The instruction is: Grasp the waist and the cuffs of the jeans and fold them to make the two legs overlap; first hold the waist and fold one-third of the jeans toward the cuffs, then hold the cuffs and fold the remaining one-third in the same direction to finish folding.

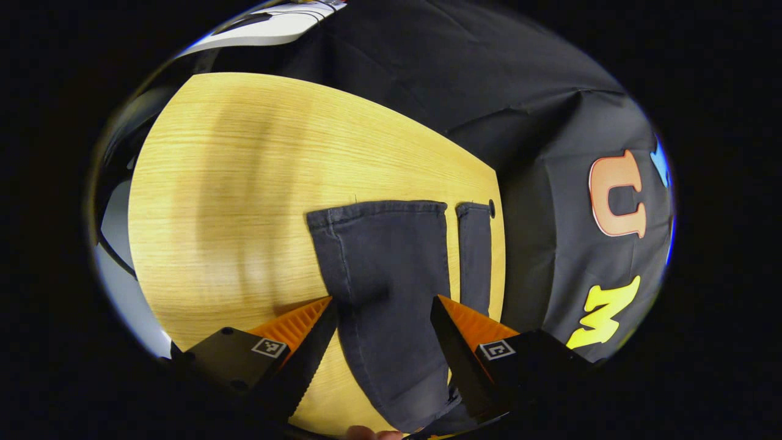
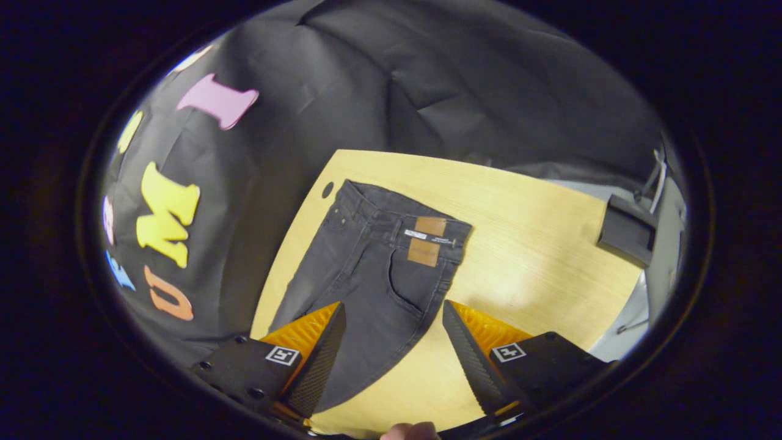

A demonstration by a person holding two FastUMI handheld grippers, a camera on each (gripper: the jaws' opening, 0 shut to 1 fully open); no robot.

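Dark grey jeans (image 2: pixel 379 269) lie flat on a light wooden table (image 2: pixel 537 256). The right gripper view looks toward the waist (image 2: pixel 403 214), which carries a brown patch. In the left gripper view the two legs run away from me to the cuffs (image 1: pixel 379 211), the wider leg in the middle and the other leg (image 1: pixel 475 256) at the table's right edge. My left gripper (image 1: pixel 385 311) hovers open above the wide leg, one finger on either side. My right gripper (image 2: pixel 394 321) hovers open above the seat and thigh. Neither gripper holds cloth.
The booth's black cloth wall (image 1: pixel 489 91) stands close behind the table's far edge. A small dark box (image 2: pixel 626 229) sits beyond the table's right end in the right gripper view. Bare tabletop (image 1: pixel 232 201) spreads left of the legs. A fingertip (image 2: pixel 409 431) shows at the bottom.
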